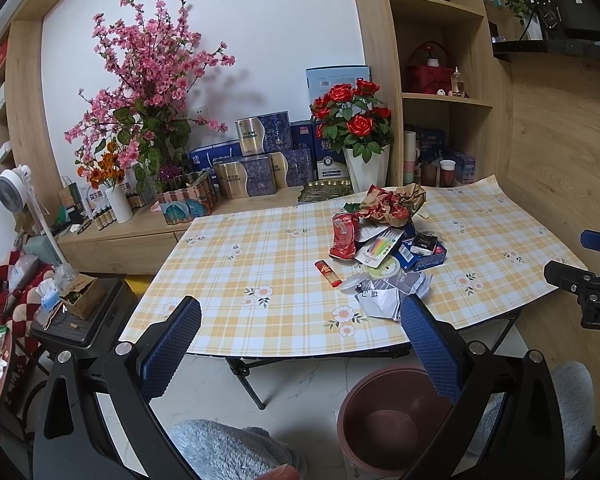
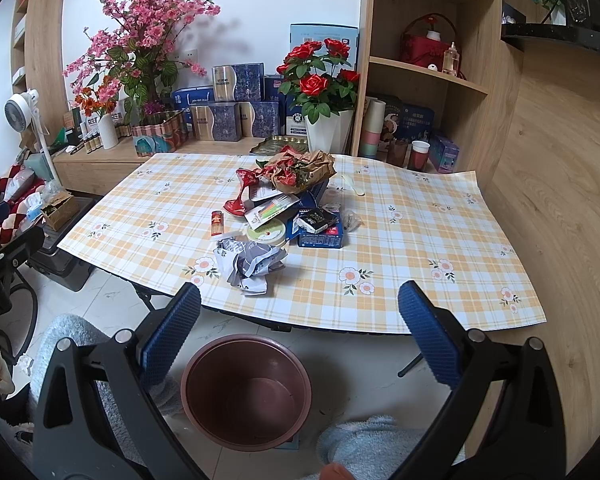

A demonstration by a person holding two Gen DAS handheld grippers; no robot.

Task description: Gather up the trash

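Observation:
A pile of trash lies on the checked table: crumpled grey-white paper nearest the front edge, a red lighter, a crushed red can, a round lid, a blue box and crumpled brown-red wrapping. An empty brown bin stands on the floor below the table's front edge. My left gripper is open and empty, held before the table, left of the bin. My right gripper is open and empty, above the bin.
A low wooden cabinet behind the table holds flower vases and blue-gold boxes. Shelves stand at the back right. A black case with a carton and a fan stand left of the table. Grey fluffy slippers lie on the floor.

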